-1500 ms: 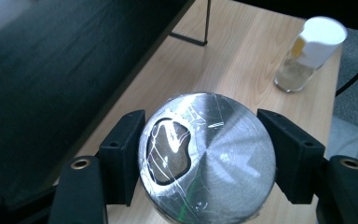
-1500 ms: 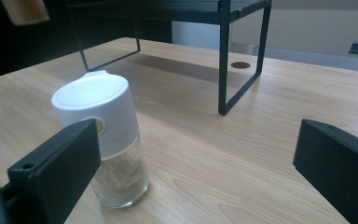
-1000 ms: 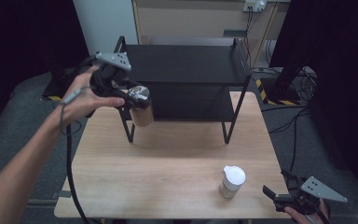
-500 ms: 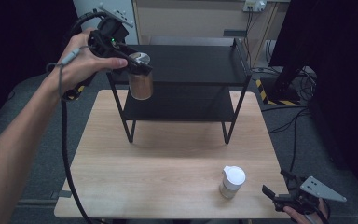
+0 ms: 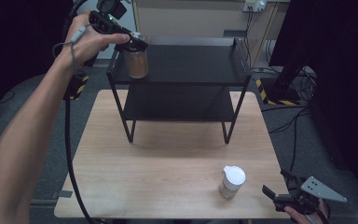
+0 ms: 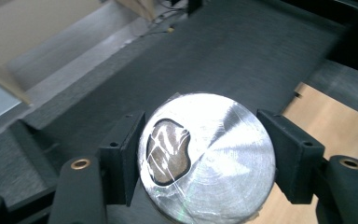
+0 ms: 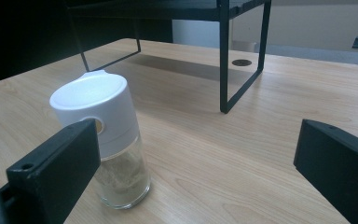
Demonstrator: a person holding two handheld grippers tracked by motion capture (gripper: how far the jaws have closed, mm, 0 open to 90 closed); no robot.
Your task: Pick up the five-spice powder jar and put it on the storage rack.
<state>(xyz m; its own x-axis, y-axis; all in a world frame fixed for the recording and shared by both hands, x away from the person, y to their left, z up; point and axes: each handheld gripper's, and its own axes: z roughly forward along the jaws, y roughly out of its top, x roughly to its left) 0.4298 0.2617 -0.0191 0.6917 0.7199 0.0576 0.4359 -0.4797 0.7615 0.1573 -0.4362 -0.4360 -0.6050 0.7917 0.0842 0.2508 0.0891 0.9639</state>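
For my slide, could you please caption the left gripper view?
Left gripper clamps a silver-lidded jar above the black shelf.

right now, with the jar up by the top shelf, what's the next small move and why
Probably ease the jar forward over the top shelf and lower it until its base sits flat. The left gripper is shut on its silver lid, and the jar hangs at the shelf's front left corner, so opening now could drop it.

High view above the table (image 5: 177,154); gripper views close in, perhaps sharing the rack (image 7: 223,56).
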